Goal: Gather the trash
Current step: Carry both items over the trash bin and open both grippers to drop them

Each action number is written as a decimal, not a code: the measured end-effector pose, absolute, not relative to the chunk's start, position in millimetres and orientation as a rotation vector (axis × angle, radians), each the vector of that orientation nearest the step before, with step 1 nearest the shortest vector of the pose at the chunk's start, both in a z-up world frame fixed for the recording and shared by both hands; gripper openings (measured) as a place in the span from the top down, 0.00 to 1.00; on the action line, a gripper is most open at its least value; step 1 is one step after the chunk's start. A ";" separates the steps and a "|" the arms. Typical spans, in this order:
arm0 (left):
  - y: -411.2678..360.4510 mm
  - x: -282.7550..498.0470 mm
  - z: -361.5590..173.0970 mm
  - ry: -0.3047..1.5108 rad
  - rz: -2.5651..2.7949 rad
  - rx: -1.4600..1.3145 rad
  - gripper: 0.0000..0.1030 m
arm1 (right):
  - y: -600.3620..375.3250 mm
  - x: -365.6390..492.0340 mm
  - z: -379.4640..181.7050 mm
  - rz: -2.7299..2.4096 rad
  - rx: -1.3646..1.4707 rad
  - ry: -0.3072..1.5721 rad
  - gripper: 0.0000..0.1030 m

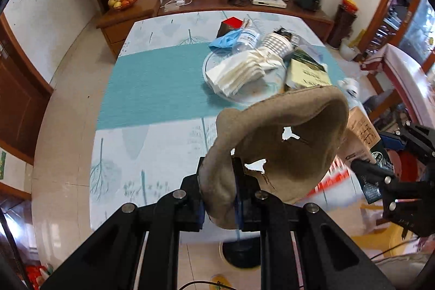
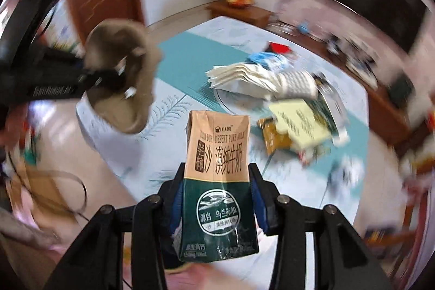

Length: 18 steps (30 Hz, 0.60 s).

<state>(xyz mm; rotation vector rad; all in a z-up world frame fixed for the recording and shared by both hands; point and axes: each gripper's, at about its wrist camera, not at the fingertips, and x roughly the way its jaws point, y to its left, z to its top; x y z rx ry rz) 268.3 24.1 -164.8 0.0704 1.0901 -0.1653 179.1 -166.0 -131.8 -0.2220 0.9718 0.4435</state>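
Note:
My left gripper (image 1: 218, 189) is shut on a torn brown cloth-like scrap (image 1: 288, 143) with holes, held above the table's near edge; it also shows in the right wrist view (image 2: 122, 78). My right gripper (image 2: 216, 197) is shut on a tan and green milk carton (image 2: 217, 181), held upright off the table's near right corner; the carton shows in the left wrist view (image 1: 364, 135). A pile of trash lies on the table: white napkins (image 1: 239, 72) on a glass plate (image 1: 261, 94), a paper cup (image 1: 277, 44), a plastic bottle (image 1: 248, 37), a blue glove (image 1: 225, 40).
The table (image 1: 152, 89) has a pale cloth with a teal band. A yellow-green packet (image 1: 307, 72) and a red and black box (image 1: 229, 25) lie by the plate. A wooden sideboard (image 1: 130, 15) with a fruit bowl stands behind. A fan base (image 1: 239, 252) stands below.

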 end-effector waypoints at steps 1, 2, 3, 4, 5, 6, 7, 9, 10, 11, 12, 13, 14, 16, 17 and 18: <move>27.6 254.4 -161.8 1.087 -0.176 0.071 0.86 | -166.2 166.9 -129.0 0.401 -0.167 0.976 0.59; 31.7 244.3 -160.1 1.082 -0.188 0.075 0.86 | -167.0 152.9 -127.2 0.353 -0.112 0.978 0.59; 36.9 231.3 -157.6 1.071 -0.198 0.086 0.86 | -169.3 138.3 -124.4 0.313 -0.067 0.977 0.59; 41.1 221.0 -156.3 1.065 -0.203 0.097 0.86 | -169.6 125.4 -123.5 0.270 -0.016 0.978 0.59; 45.3 209.1 -155.4 1.061 -0.207 0.109 0.86 | -169.8 113.1 -123.4 0.228 0.037 0.980 0.59; 48.3 198.8 -154.8 1.061 -0.211 0.115 0.86 | -170.9 103.7 -125.7 0.196 0.076 0.983 0.59; 51.7 187.3 -155.0 1.064 -0.219 0.122 0.86 | -171.6 93.4 -127.6 0.167 0.112 0.987 0.59; 53.1 167.2 -156.2 1.064 -0.237 0.144 0.86 | -172.3 70.8 -132.2 0.112 0.172 1.007 0.59; 53.3 158.0 -157.3 1.066 -0.249 0.153 0.86 | -172.4 60.8 -134.6 0.092 0.192 1.021 0.58; 53.0 149.4 -158.5 1.068 -0.263 0.160 0.86 | -173.6 50.2 -137.0 0.072 0.206 1.034 0.59; 51.3 139.0 -161.2 1.072 -0.277 0.170 0.86 | -175.2 44.6 -140.5 0.056 0.218 1.043 0.59; 49.2 130.3 -164.8 1.079 -0.289 0.181 0.86 | -176.3 37.4 -142.7 0.044 0.232 1.053 0.59; 46.5 121.0 -168.7 1.087 -0.299 0.194 0.86 | -178.3 29.6 -145.9 0.032 0.255 1.067 0.58; 39.9 106.8 -179.5 1.106 -0.315 0.217 0.86 | -179.7 16.9 -153.2 0.018 0.286 1.092 0.58; 36.2 101.3 -186.3 1.119 -0.324 0.228 0.86 | -181.4 11.4 -159.1 0.005 0.302 1.108 0.58; 31.3 95.2 -195.8 1.140 -0.335 0.239 0.86 | -181.8 6.1 -165.1 -0.002 0.313 1.119 0.58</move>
